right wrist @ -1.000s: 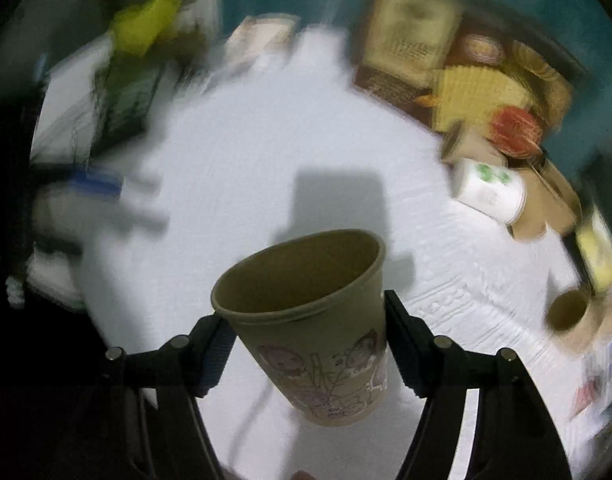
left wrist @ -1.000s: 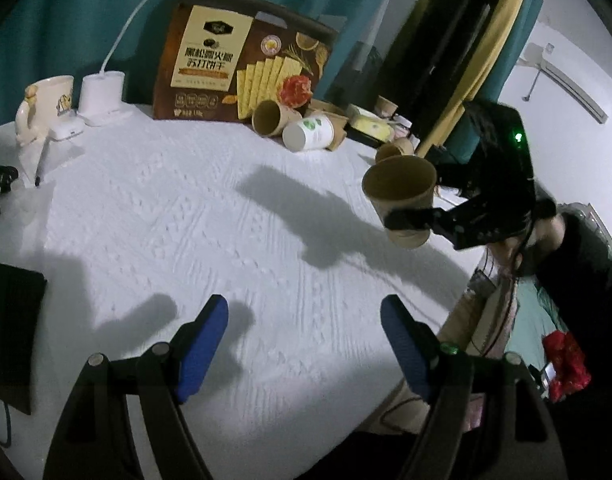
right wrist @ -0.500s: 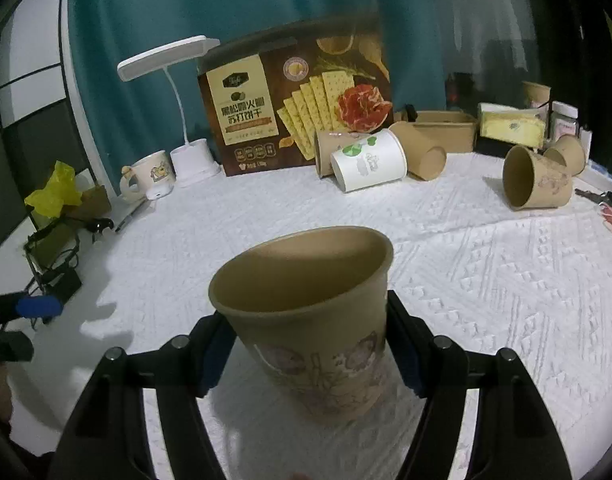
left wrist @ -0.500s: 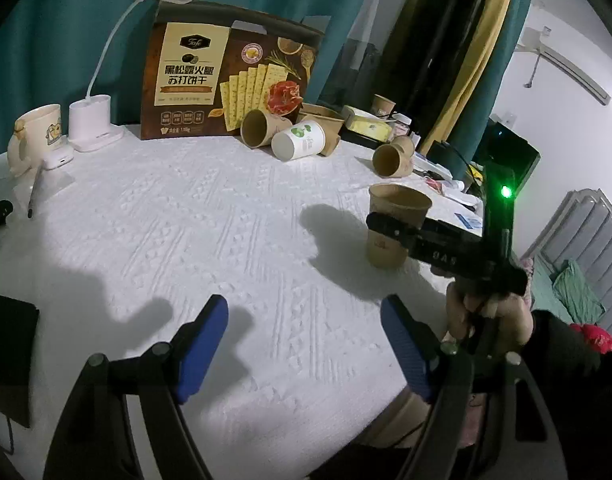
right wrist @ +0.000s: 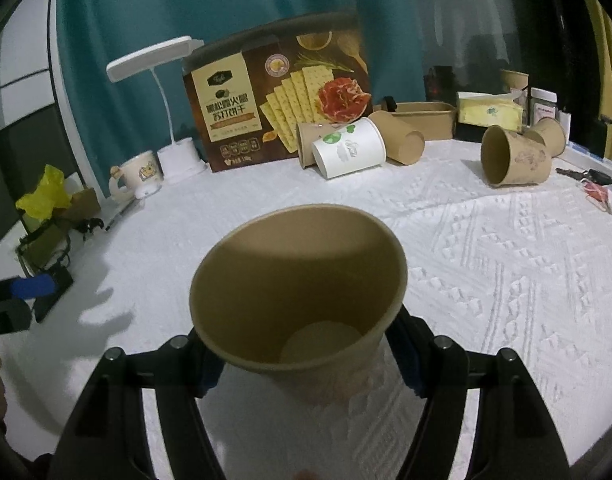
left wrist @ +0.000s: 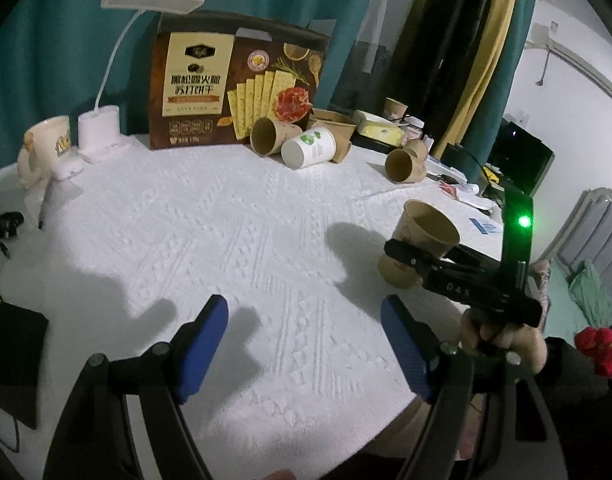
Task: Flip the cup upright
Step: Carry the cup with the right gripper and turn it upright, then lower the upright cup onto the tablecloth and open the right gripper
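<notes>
- The white textured tablecloth [left wrist: 234, 240] spreads beneath and ahead of both pairs of jaws.
- A brown cracker box [right wrist: 278, 100] stands upright at the far edge of the cloth, well ahead of the right jaws, against a teal curtain [right wrist: 154, 8].
- A white desk lamp [left wrist: 118, 80] stands far ahead and to the left of the left jaws, with a cream mug [left wrist: 46, 148] just beside its base.
- The brown paper cup [right wrist: 298, 292] stands mouth up between the right jaws, its base on the cloth and its body leaning slightly; its empty inside shows from the right wrist view.
- The right gripper [right wrist: 302, 360], held in a person's hand [left wrist: 502, 340], has just been easing its jaws apart; the pads still flank the cup's lower wall, but whether they still press on it cannot be told.
- The left gripper [left wrist: 306, 348] hovers over bare cloth, its blue-padded jaws spread with nothing between them; the cup sits ahead and to their right.
- A white cup with a green print [right wrist: 350, 148] lies on its side far ahead of the right jaws, among other tipped brown cups [right wrist: 514, 158].
</notes>
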A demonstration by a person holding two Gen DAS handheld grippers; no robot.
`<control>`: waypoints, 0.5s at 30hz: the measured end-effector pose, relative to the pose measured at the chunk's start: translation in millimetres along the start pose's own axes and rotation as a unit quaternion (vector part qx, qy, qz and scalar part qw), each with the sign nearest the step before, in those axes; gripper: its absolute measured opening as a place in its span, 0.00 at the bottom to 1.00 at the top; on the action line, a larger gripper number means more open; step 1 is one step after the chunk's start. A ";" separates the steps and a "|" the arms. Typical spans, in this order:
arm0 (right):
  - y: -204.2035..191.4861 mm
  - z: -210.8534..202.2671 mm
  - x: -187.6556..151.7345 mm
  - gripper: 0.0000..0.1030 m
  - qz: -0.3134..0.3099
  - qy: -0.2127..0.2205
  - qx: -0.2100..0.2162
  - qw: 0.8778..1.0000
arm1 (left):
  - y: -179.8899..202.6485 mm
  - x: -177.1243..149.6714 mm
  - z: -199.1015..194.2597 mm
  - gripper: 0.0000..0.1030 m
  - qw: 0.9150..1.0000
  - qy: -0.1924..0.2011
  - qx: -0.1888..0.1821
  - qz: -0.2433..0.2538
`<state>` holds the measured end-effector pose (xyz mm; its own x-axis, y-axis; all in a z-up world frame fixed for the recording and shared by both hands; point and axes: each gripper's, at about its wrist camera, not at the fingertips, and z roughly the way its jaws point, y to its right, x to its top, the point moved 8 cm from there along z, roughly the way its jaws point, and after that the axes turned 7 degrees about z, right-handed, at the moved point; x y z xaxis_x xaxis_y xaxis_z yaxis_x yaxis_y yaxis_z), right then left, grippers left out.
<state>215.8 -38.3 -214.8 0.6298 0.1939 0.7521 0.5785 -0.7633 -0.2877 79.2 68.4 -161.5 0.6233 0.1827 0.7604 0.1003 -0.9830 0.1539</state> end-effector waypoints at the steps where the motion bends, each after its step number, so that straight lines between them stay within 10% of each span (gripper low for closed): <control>1: -0.2 -1.9 -0.5 0.69 -0.002 0.001 -0.004 1.000 | 1.2 0.3 -0.6 0.77 1.000 0.002 0.001 0.002; 15: 4.6 -63.1 -27.9 0.73 0.065 -0.010 -0.034 0.997 | 19.4 5.5 -19.5 0.87 0.999 0.044 0.008 0.031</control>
<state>168.2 -86.1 -199.7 0.7072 0.1025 0.6996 0.4556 -0.8227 -0.3400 69.4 50.8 -142.0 0.5580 0.1213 0.8209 0.0768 -0.9926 0.0945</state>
